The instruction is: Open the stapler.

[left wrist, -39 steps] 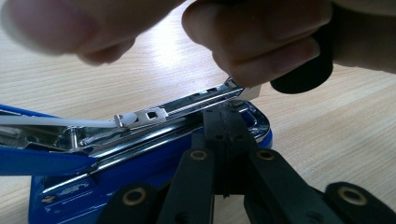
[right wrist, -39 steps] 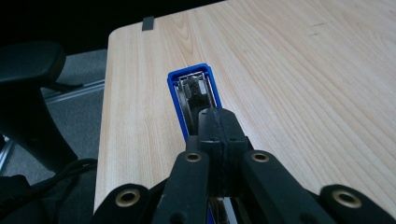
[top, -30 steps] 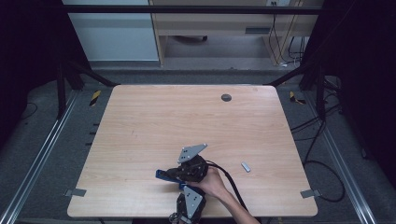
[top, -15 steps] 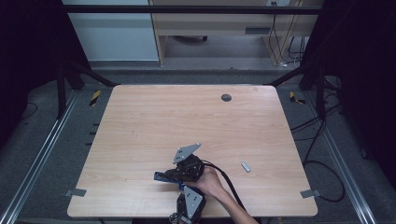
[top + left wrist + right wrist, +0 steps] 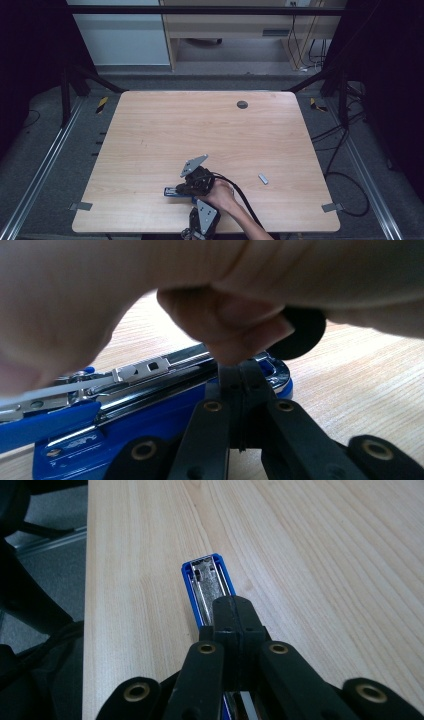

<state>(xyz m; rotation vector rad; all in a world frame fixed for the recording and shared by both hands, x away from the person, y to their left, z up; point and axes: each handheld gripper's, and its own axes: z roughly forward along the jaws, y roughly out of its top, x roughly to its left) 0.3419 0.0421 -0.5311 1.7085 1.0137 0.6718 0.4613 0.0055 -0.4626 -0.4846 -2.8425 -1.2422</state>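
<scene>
Stapler inspection: one blue unit, lying open on the table.
Both grippers, left and right, had jaws pressed together over it; one small metal piece lay apart.

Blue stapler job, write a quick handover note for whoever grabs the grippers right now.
Right gripper: fingers closed together, lying along the top of the blue stapler.
Left gripper: fingers closed together against the stapler's side, under the person's hand.
Stapler lies flat near the table's front edge, metal staple channel exposed.
A small grey piece lies apart to its right.
Done: stapler steadied. Left: whatever follows; I can't tell if it's loaded.
</scene>
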